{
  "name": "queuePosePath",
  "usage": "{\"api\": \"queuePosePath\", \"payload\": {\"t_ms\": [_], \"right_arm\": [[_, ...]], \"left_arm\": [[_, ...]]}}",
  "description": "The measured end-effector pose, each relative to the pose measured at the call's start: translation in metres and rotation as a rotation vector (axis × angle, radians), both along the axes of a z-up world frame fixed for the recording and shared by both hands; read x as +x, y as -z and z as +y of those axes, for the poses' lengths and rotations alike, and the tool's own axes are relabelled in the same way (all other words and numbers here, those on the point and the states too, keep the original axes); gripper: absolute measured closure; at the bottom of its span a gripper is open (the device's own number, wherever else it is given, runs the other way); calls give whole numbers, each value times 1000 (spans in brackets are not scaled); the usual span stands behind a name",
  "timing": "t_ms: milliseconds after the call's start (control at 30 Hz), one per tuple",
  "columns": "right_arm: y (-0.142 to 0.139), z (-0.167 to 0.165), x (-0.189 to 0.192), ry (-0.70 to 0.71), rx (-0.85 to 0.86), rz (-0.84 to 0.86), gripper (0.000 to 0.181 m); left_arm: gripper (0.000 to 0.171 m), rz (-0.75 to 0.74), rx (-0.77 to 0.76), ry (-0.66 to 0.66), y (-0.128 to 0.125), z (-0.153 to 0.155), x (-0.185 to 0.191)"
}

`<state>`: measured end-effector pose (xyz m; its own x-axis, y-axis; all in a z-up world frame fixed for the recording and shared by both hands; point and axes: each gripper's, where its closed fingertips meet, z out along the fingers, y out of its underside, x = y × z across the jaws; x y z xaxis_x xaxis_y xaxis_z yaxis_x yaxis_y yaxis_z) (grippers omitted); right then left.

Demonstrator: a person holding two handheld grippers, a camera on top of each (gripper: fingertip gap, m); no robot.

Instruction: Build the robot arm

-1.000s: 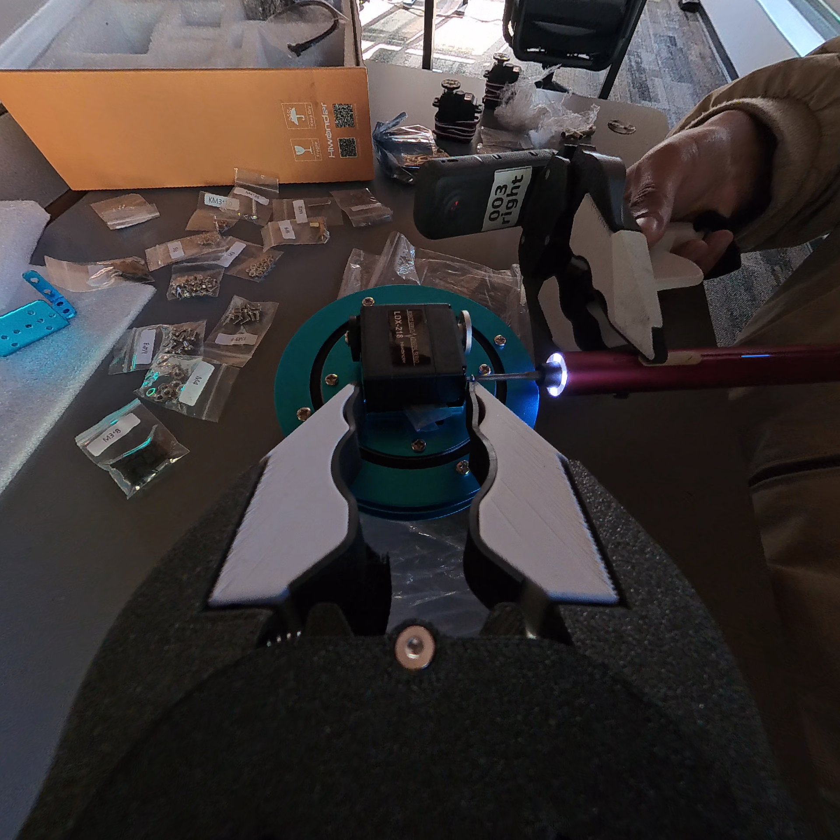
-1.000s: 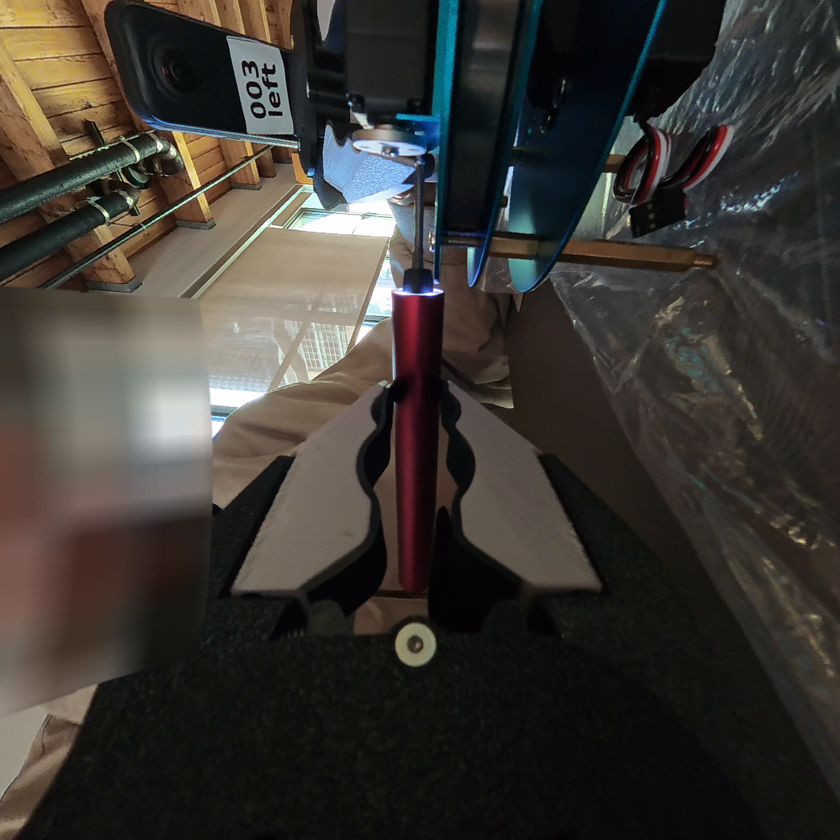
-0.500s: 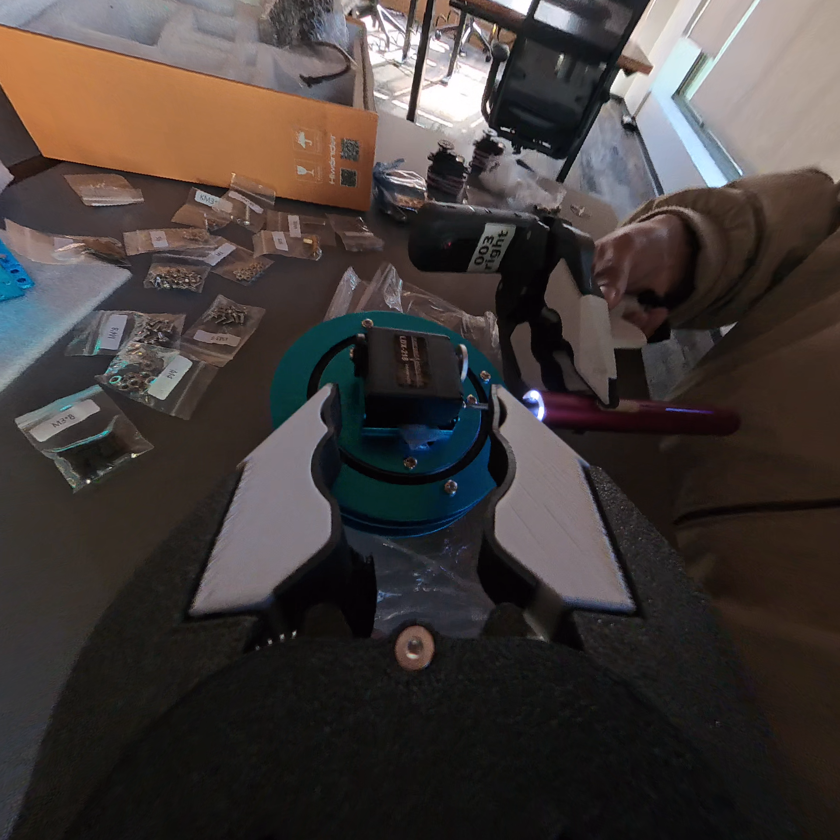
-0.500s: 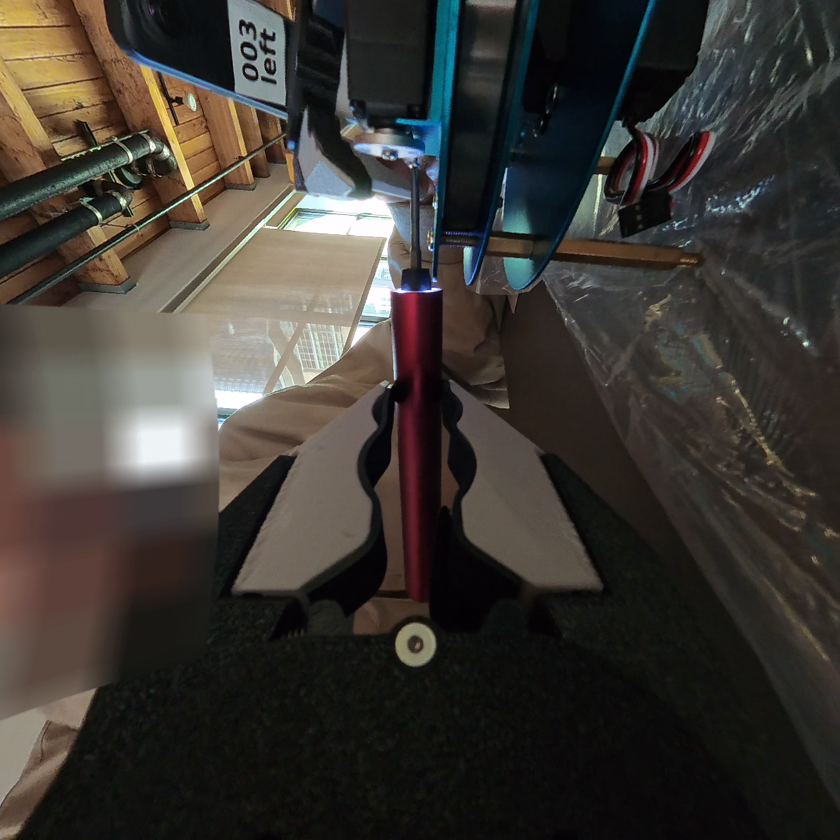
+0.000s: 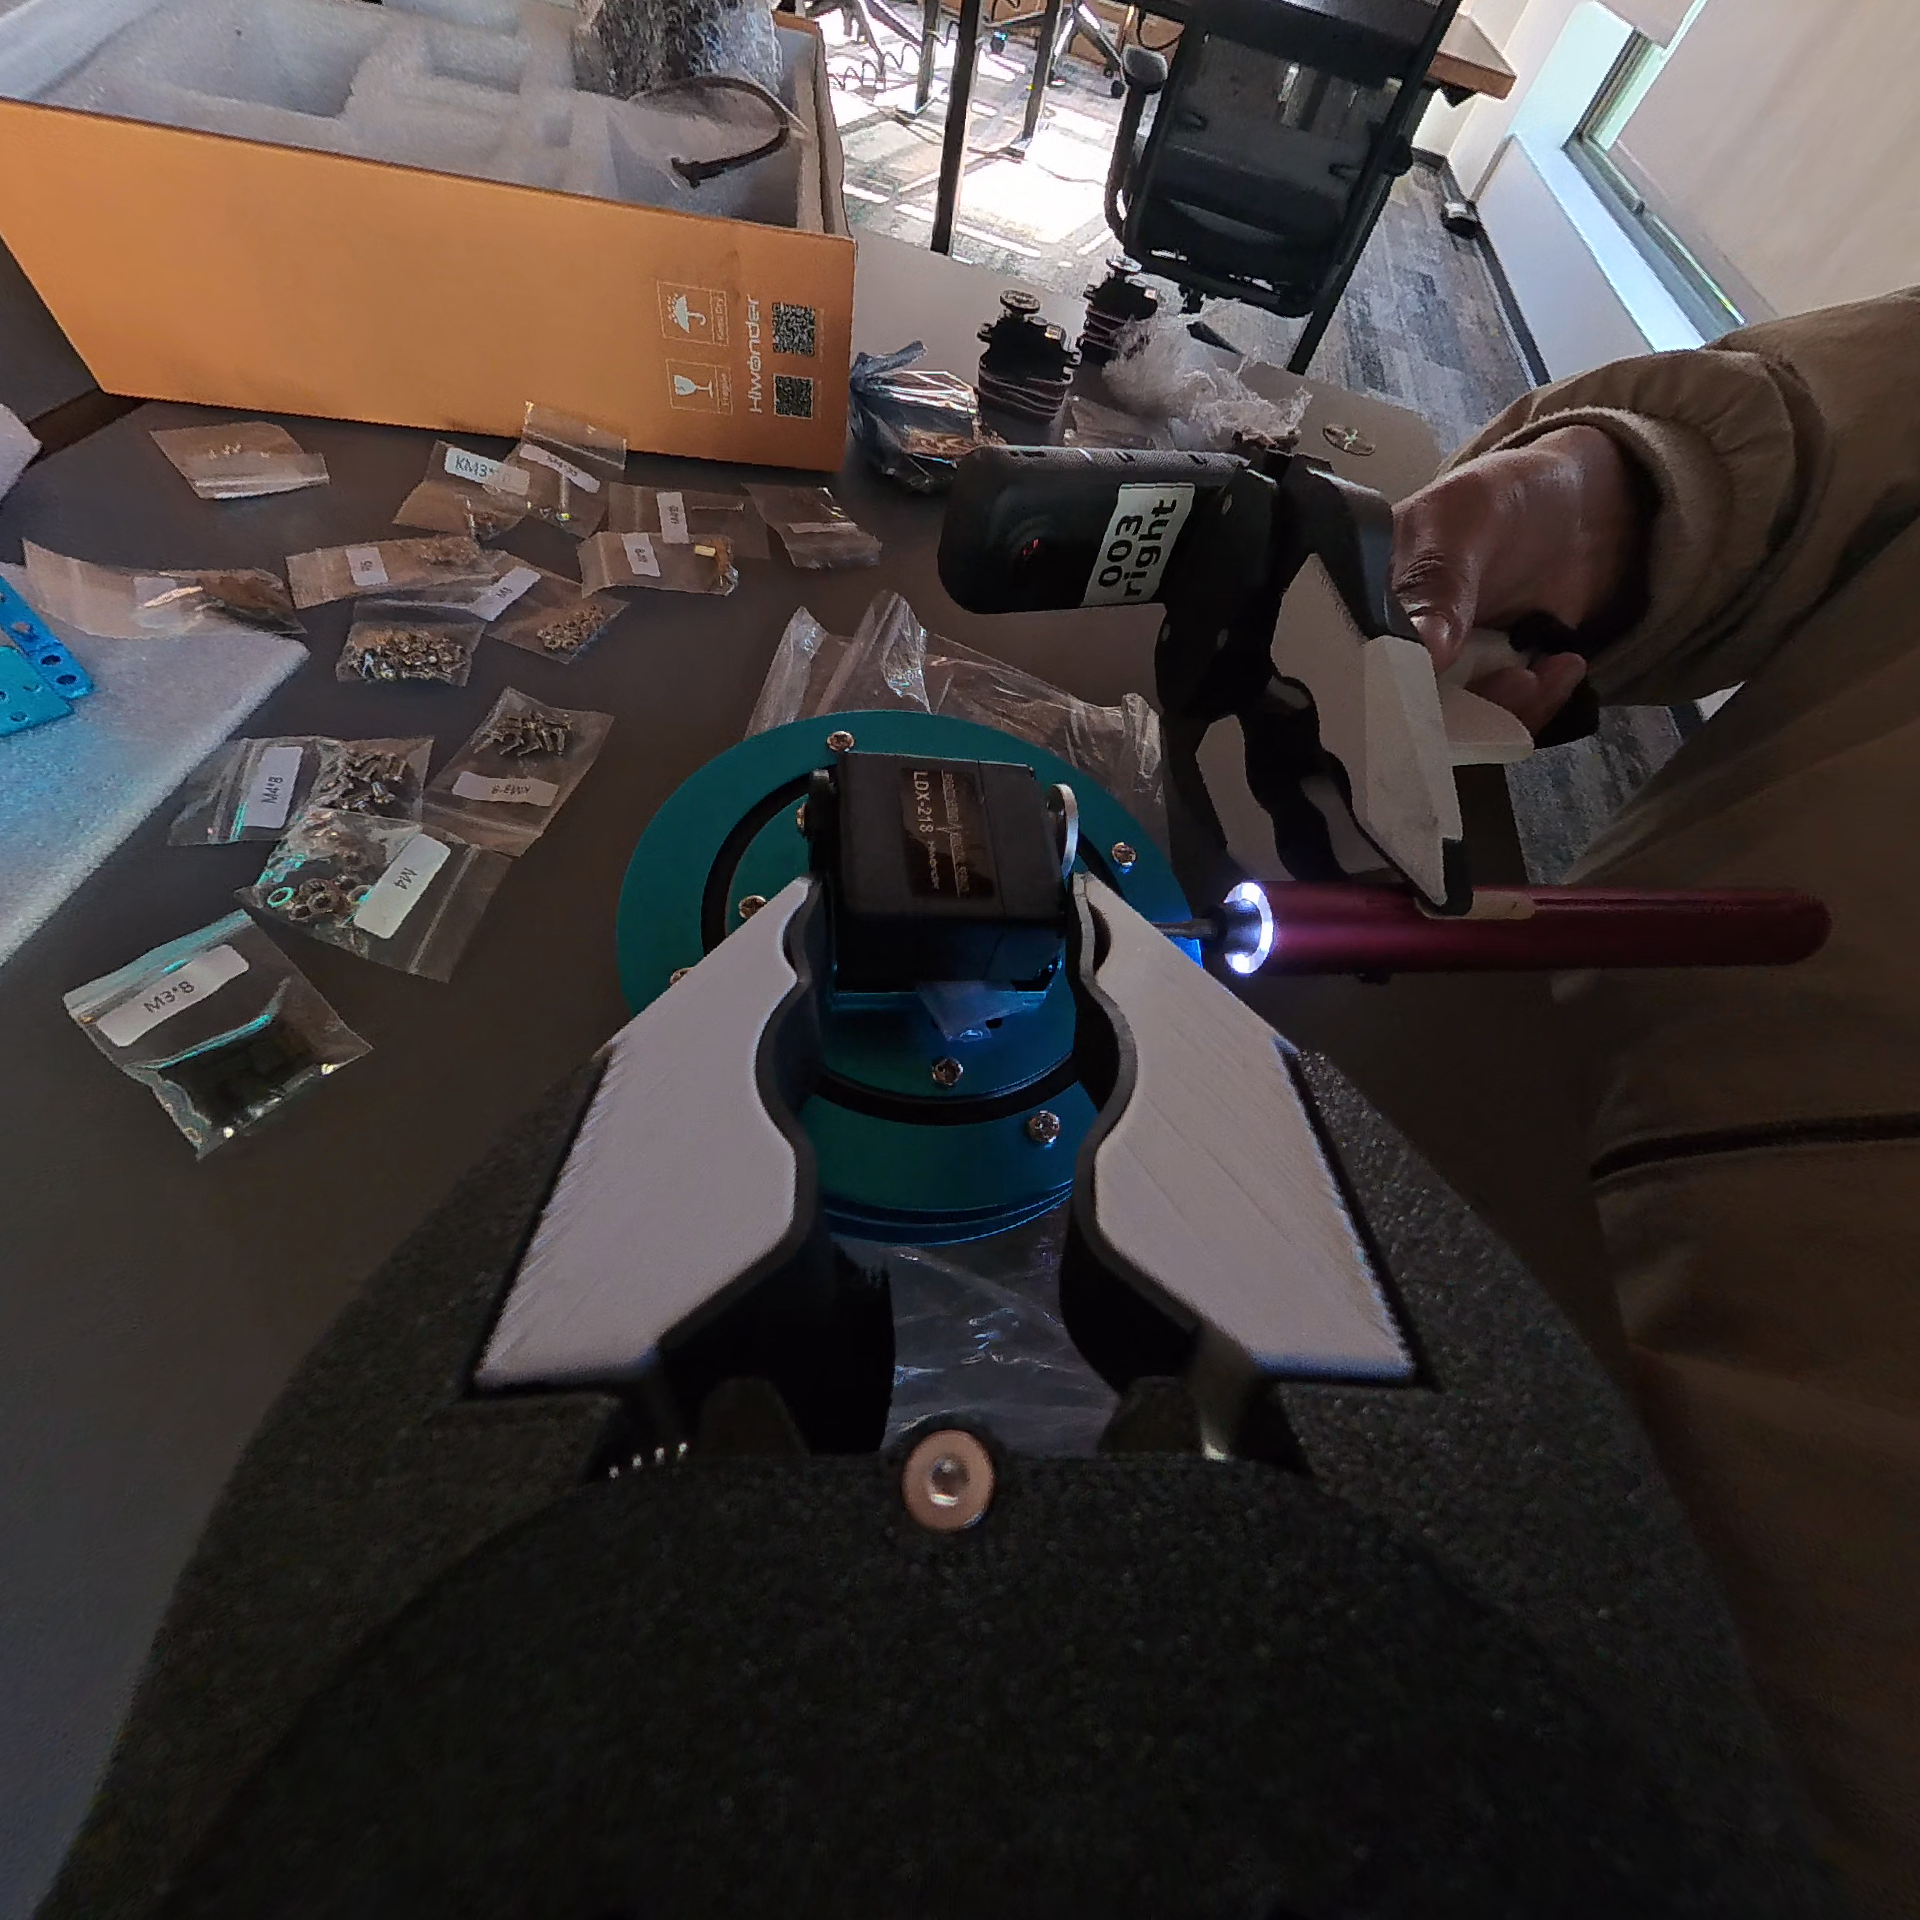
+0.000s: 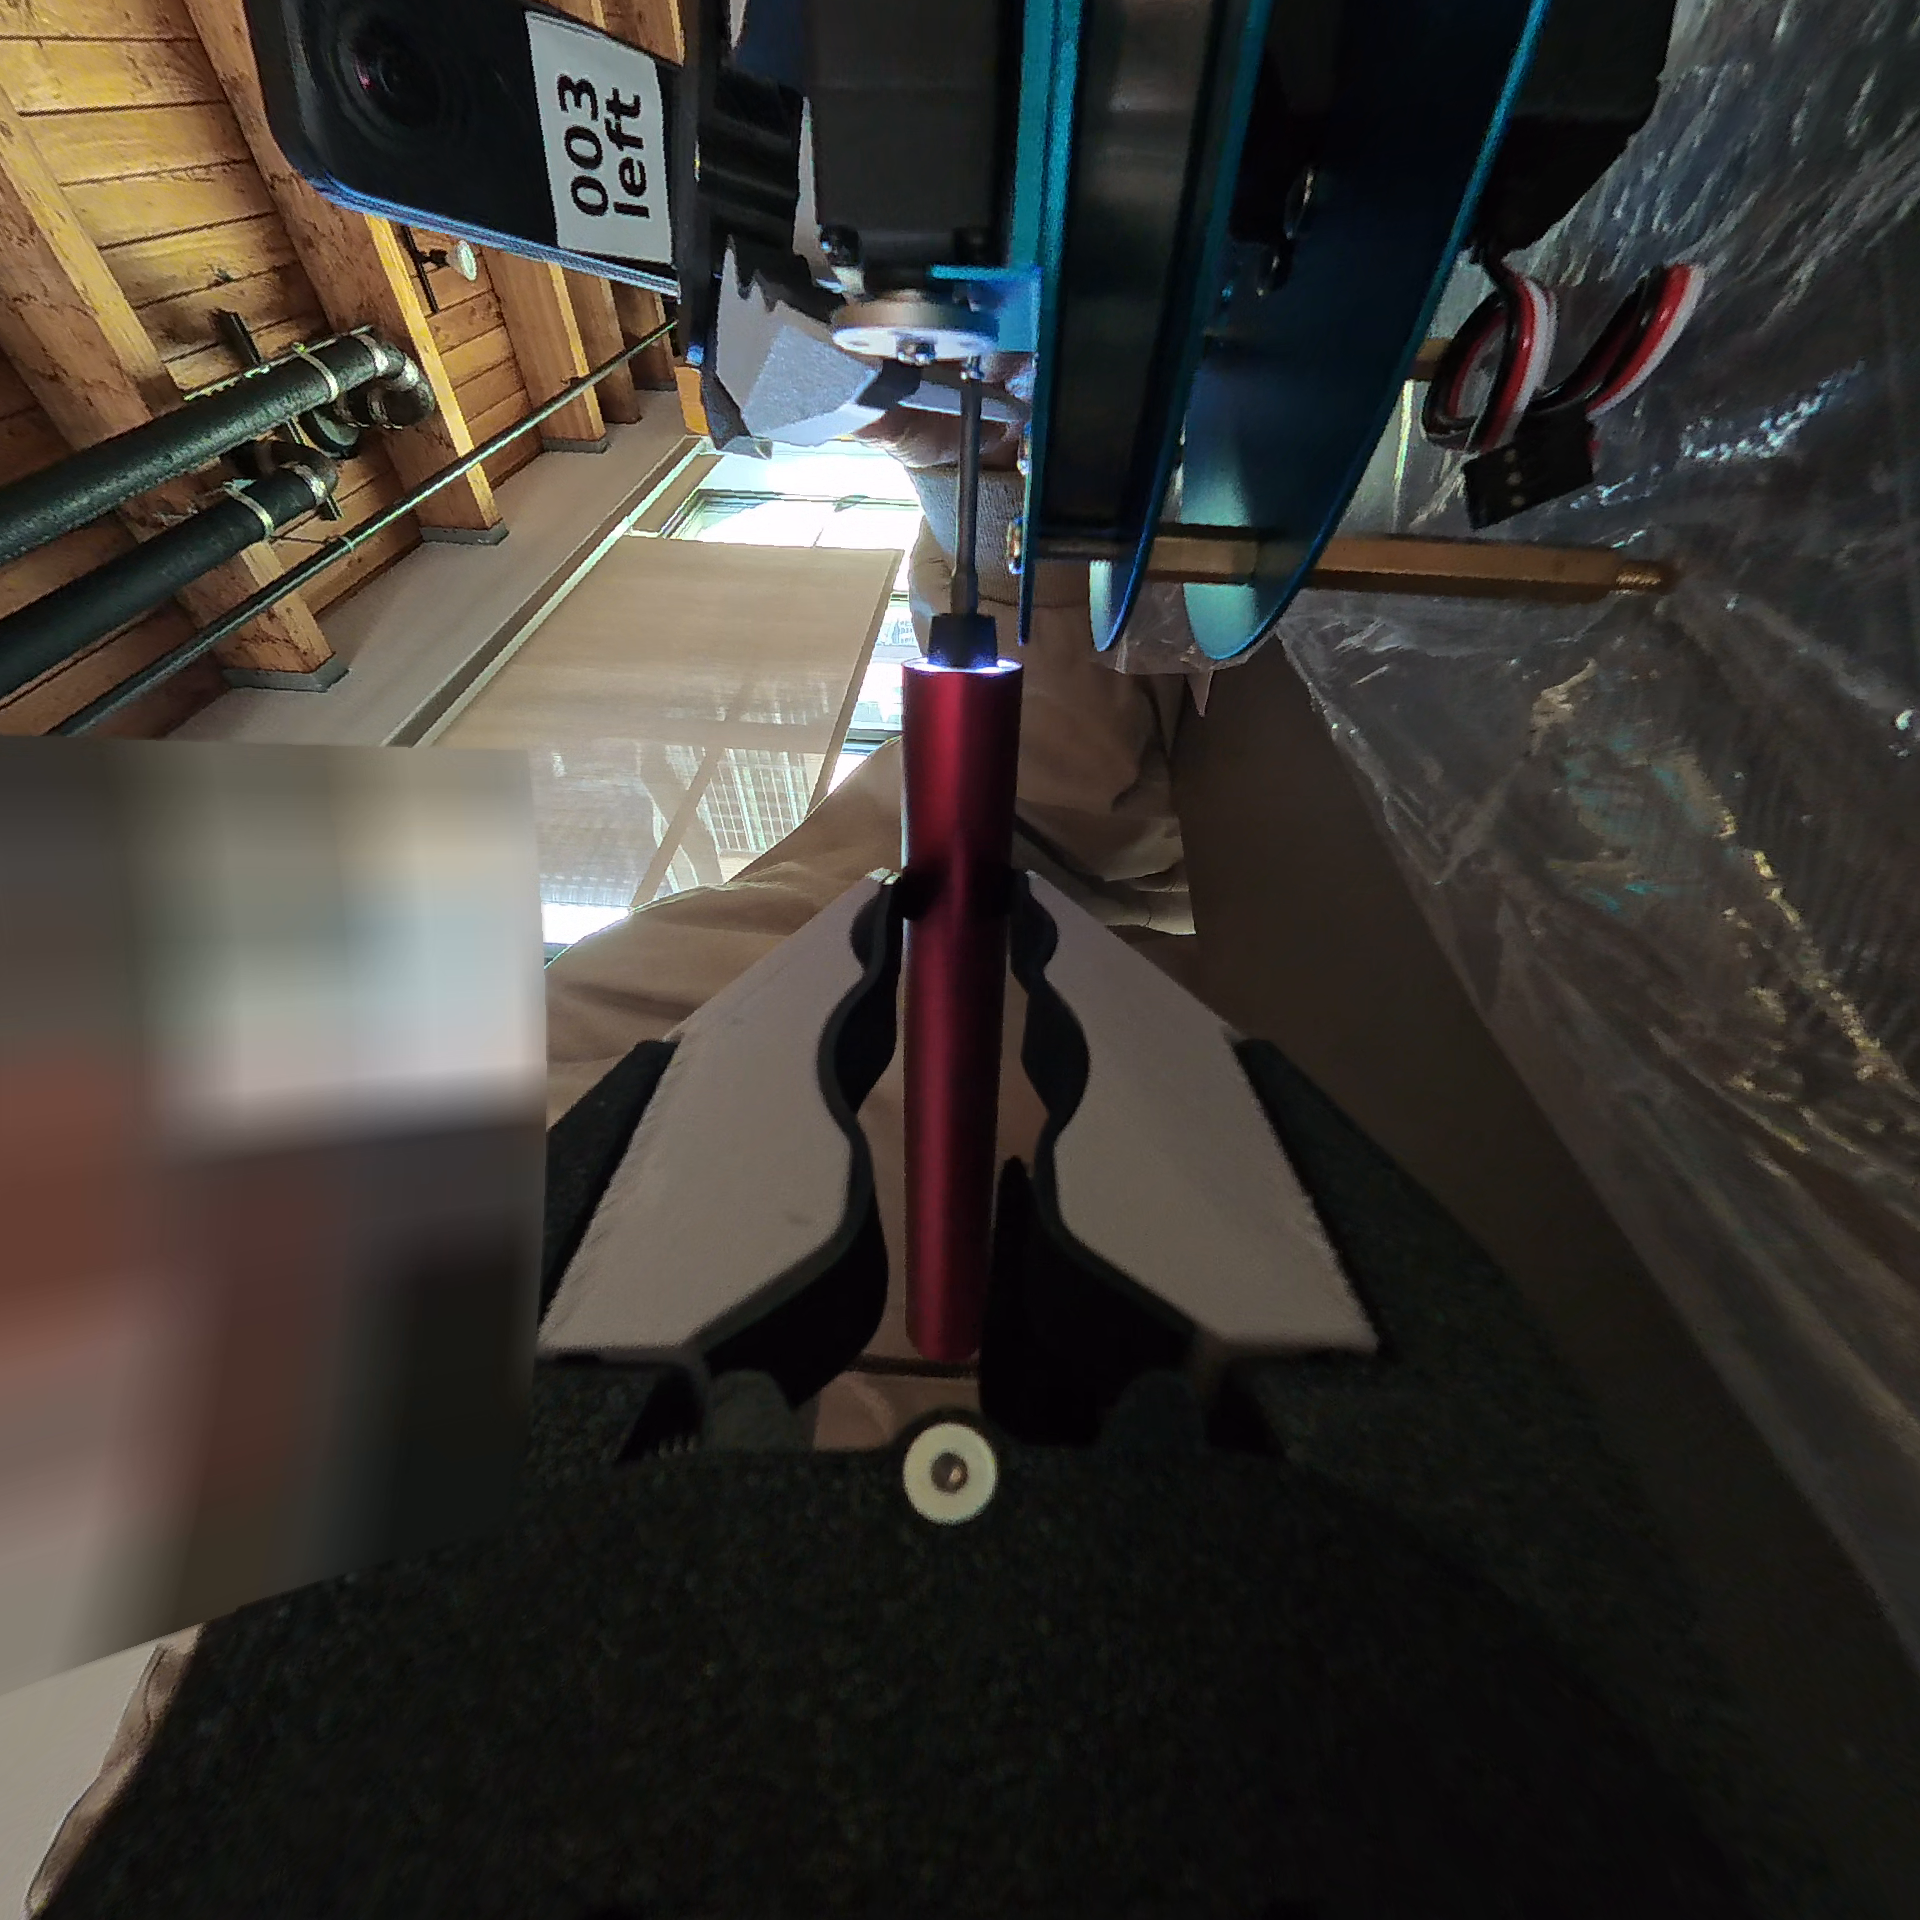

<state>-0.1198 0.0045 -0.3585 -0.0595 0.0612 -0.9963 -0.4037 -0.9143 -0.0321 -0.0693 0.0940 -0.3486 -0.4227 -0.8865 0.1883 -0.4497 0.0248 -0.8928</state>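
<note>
**Servo Held on Teal Base, Driver Bit Applied at Its Side**

A dark tabletop point(image 5: 260, 1299) in an office room was the work surface; a black chair point(image 5: 1278, 135) stood beyond its far edge. An open orange box point(image 5: 416, 281) lay ahead and to the left of the left gripper point(image 5: 940, 904), and small clear bags of screws point(image 5: 395, 894) were scattered between the box and the gripper's left side.

The left gripper was set narrowly around a black servo point(image 5: 935, 862), one finger pressed against each side of the servo body. The servo was mounted upright on a round teal base point(image 5: 675, 862), which rested on crumpled clear plastic point(image 5: 935, 665) directly in front of the gripper.

The right gripper point(image 6: 954, 894) was clamped on a red electric screwdriver point(image 6: 951, 1039), the barrel lying along the line between its two fingers and projecting forward past the fingertips. The lit ring at the driver's nose was directed at the servo, and the thin bit point(image 6: 968, 488) was placed against the silver disc point(image 6: 904, 338) on the servo's side, just beside the blue bracket. In the left wrist view, the driver point(image 5: 1507, 925) was seen level, entering from the right of the left gripper, with a hand point(image 5: 1496, 561) on the right gripper's handle. A red, white and black cable point(image 6: 1527, 353) hung from beneath the base.
</note>
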Motion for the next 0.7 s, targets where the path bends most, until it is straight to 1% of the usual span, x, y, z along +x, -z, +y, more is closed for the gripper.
{"api": "queuePosePath", "payload": {"t_ms": [300, 433, 700], "right_arm": [[0, 0, -4, -8, 4, -7, 162], [4, 1, -4, -14, -4, -28, 163], [7, 1, -4, -21, -20, -8, 164]], "left_arm": [[127, 2, 8, 0, 0, 0, 0], [127, 6, 8, 0, 0, 0, 0], [127, 7, 14, 0, 0, 0, 0]]}}
